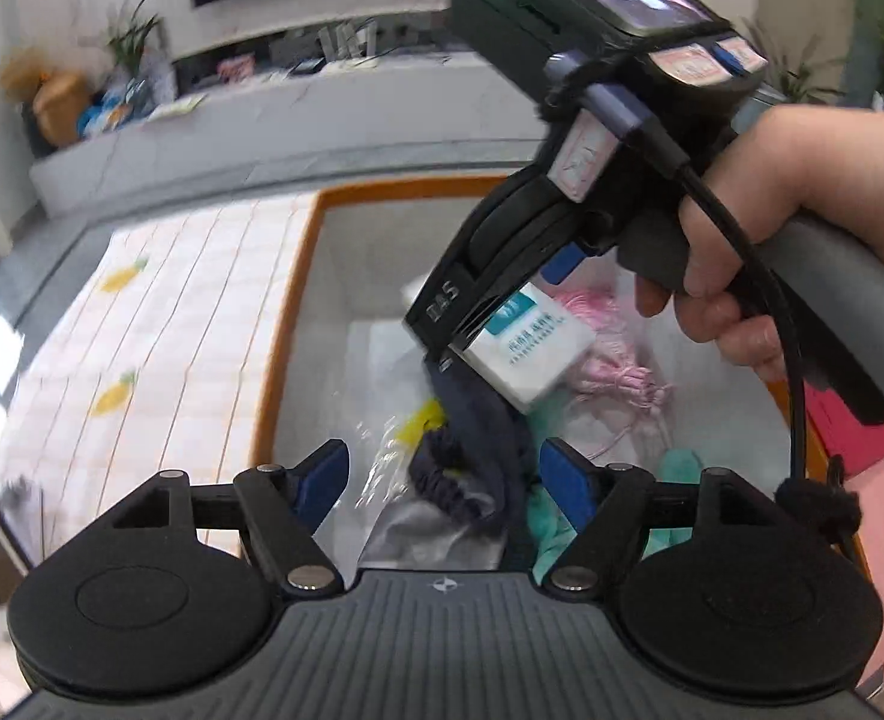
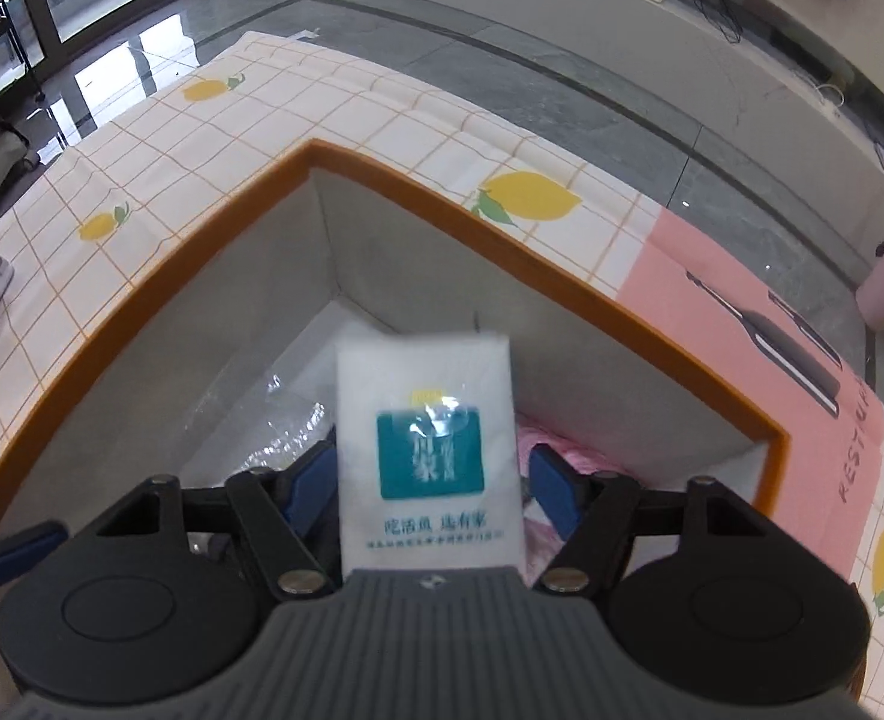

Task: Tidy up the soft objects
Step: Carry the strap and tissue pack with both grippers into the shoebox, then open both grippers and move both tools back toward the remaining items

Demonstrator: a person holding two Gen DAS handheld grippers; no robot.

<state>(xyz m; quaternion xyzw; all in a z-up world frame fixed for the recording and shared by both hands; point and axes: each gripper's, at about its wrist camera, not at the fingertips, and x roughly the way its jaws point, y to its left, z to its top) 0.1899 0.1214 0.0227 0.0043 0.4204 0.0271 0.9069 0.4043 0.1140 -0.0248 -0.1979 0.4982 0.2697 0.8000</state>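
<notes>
An orange-rimmed fabric box (image 1: 298, 276) with grey walls sits on a lemon-print cloth; it also shows in the right wrist view (image 2: 442, 192). Inside lie a dark navy scrunchie and cloth (image 1: 472, 450), pink cord (image 1: 616, 360), teal fabric (image 1: 679, 468) and clear plastic bags (image 1: 382, 468). My right gripper (image 2: 430, 480) is over the box with a white tissue pack with a teal label (image 2: 427, 456) between its fingers; the fingers look spread beside the pack. The pack also shows in the left wrist view (image 1: 526, 348). My left gripper (image 1: 445, 474) is open and empty above the box.
The lemon-print cloth (image 2: 382, 108) covers the table around the box, with a pink printed panel (image 2: 742, 324) at the right. A grey low cabinet (image 1: 322, 114) with clutter stands behind. Glossy floor (image 2: 112, 60) lies beyond the table's edge.
</notes>
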